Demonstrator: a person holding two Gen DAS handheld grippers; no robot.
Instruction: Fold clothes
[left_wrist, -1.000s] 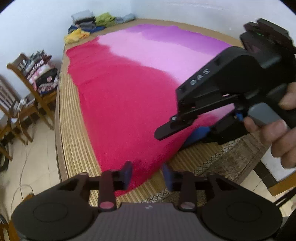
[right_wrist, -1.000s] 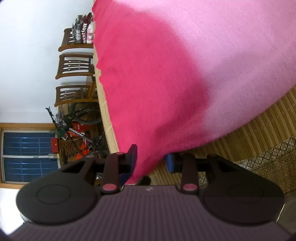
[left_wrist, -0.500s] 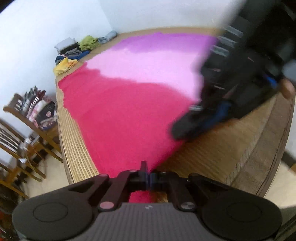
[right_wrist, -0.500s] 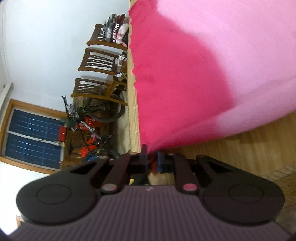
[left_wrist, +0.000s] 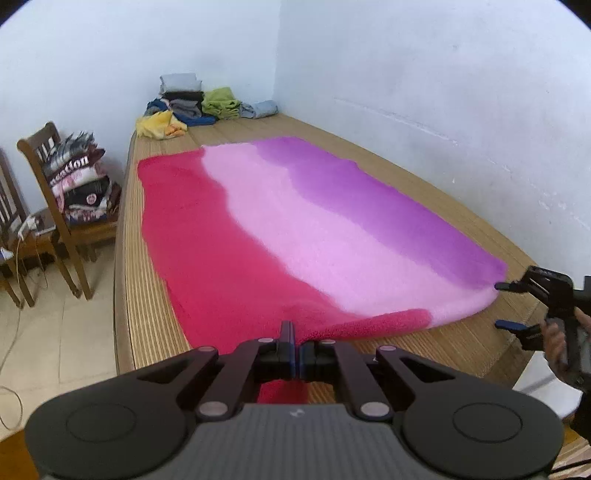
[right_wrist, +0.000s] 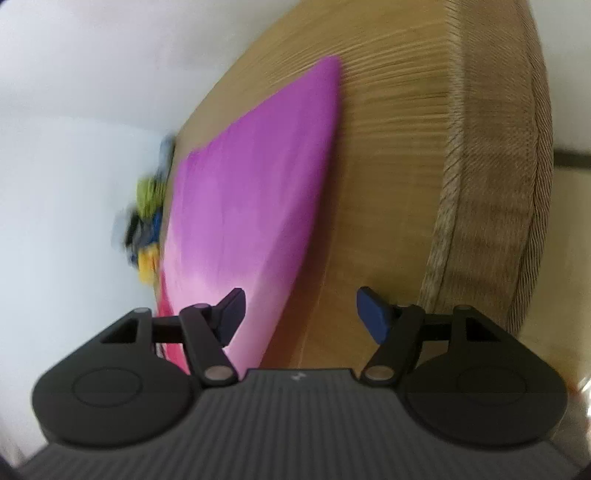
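Note:
A fleece blanket (left_wrist: 295, 229) in red, pink and purple bands lies spread on the bed's bamboo mat (left_wrist: 424, 343). My left gripper (left_wrist: 297, 354) is shut on its near red corner, and the near red edge is rolled up a little off the mat. At the far right of the left wrist view, a hand (left_wrist: 554, 339) holds my right gripper (left_wrist: 498, 305) open just off the blanket's purple corner. In the blurred right wrist view, the right gripper (right_wrist: 301, 314) stands open with nothing in it, straddling the edge of the blanket (right_wrist: 251, 192).
A pile of clothes (left_wrist: 192, 107) sits at the far corner of the bed against the white walls. A wooden chair (left_wrist: 70, 236) with stacked folded clothes (left_wrist: 79, 177) stands on the floor to the left. The mat's woven edge (right_wrist: 491, 184) runs beside the right gripper.
My left gripper closed on the red corner and drew back with it. My right gripper, nearly shut at that corner half a second ago, has opened and swung right to the purple end.

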